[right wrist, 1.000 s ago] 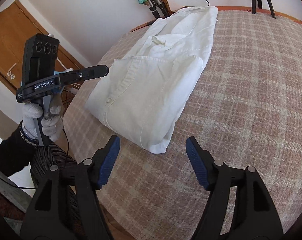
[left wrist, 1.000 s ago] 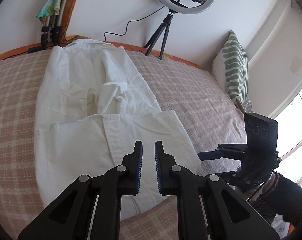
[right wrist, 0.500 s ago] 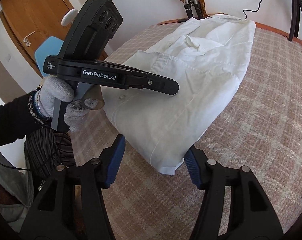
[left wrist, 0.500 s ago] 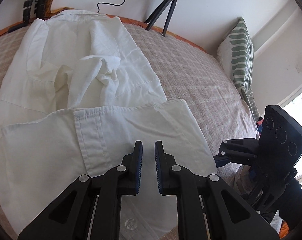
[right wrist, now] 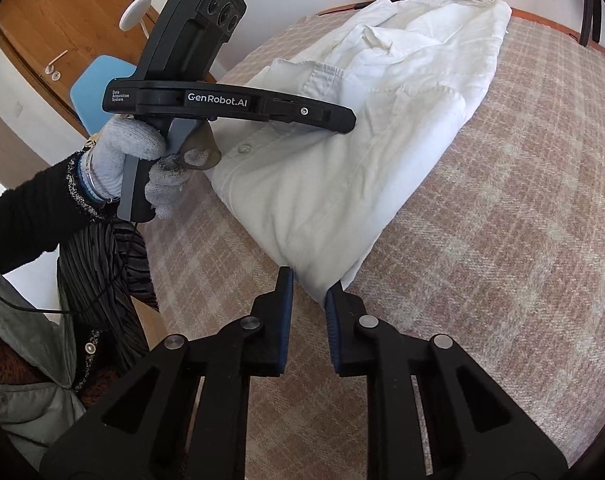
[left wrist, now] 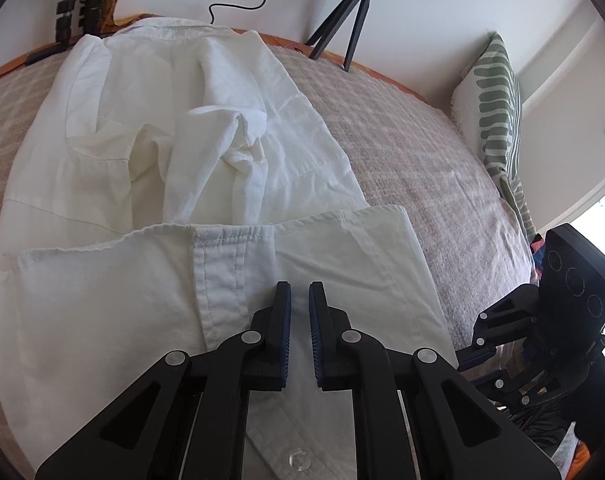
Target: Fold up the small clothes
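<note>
A white button shirt (left wrist: 222,152) lies partly folded on the checked bed cover, its lower part turned up over the crumpled sleeves. My left gripper (left wrist: 300,296) is shut, with only a narrow slit between the pads, and sits low over the folded front beside the button placket. In the right wrist view its tip (right wrist: 348,122) rests at the shirt's (right wrist: 362,160) surface, held by a gloved hand (right wrist: 130,152). My right gripper (right wrist: 310,286) is closing its jaws on the shirt's nearest corner, which fills the gap between the pads. The left wrist view shows it (left wrist: 472,340) at the bed's right edge.
The checked cover (right wrist: 502,240) stretches to the right of the shirt. A ring light tripod (left wrist: 352,12) and a striped cushion (left wrist: 498,108) stand at the far side. A blue chair (right wrist: 98,84) and a wooden door (right wrist: 42,40) lie beyond the left edge.
The right jaws went from wide apart to closed around the shirt's near corner. The left gripper sank and came in closer over the folded front, staying shut.
</note>
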### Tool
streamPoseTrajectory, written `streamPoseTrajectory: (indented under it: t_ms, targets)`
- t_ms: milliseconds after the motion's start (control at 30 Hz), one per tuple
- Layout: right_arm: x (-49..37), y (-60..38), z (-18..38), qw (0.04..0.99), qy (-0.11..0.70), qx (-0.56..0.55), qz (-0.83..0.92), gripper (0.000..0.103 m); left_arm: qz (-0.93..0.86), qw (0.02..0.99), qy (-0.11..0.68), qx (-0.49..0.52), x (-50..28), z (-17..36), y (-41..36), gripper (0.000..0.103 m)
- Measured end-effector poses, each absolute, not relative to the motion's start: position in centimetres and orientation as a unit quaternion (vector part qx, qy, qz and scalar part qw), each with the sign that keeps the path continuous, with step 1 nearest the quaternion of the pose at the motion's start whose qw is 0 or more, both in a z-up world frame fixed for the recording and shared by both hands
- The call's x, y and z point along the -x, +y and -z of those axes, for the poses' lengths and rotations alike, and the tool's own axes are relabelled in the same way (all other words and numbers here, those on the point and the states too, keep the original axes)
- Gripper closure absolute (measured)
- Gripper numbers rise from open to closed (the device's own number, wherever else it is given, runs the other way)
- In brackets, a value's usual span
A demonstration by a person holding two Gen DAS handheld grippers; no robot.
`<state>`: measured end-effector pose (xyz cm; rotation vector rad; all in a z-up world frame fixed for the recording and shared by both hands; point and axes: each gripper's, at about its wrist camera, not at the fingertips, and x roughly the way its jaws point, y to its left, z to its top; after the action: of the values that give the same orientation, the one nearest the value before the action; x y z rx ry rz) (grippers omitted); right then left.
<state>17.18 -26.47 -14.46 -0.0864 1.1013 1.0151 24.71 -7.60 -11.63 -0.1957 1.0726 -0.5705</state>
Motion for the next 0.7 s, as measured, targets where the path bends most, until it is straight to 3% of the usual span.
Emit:
streamPoseTrajectory:
  t_ms: [300, 600, 667, 700]
  targets:
    - [-16.9, -26.7, 9.4, 0.819, 0.422, 0.039, -0.386, 0.087, 0.254, 0.864, 0.423, 0.102, -20.2, 7.1, -3.2, 0.093]
    - [-20.3, -22.9, 13.0, 0.847, 0.440, 0.124, -0.272, 0.087, 0.133, 0.884, 0.447, 0.039, -19.1, 11.0, 1.4, 0.093]
    - [-20.5, -23.3, 13.4, 0.852, 0.440, 0.128, -0.256, 0.069, 0.138, 0.878, 0.450, 0.090, -19.4, 11.5, 3.4, 0.096]
    - [-20.5, -23.4, 13.2, 0.854, 0.439, 0.129, -0.247, 0.068, 0.128, 0.879, 0.450, 0.087, -19.3, 11.3, 3.8, 0.096]
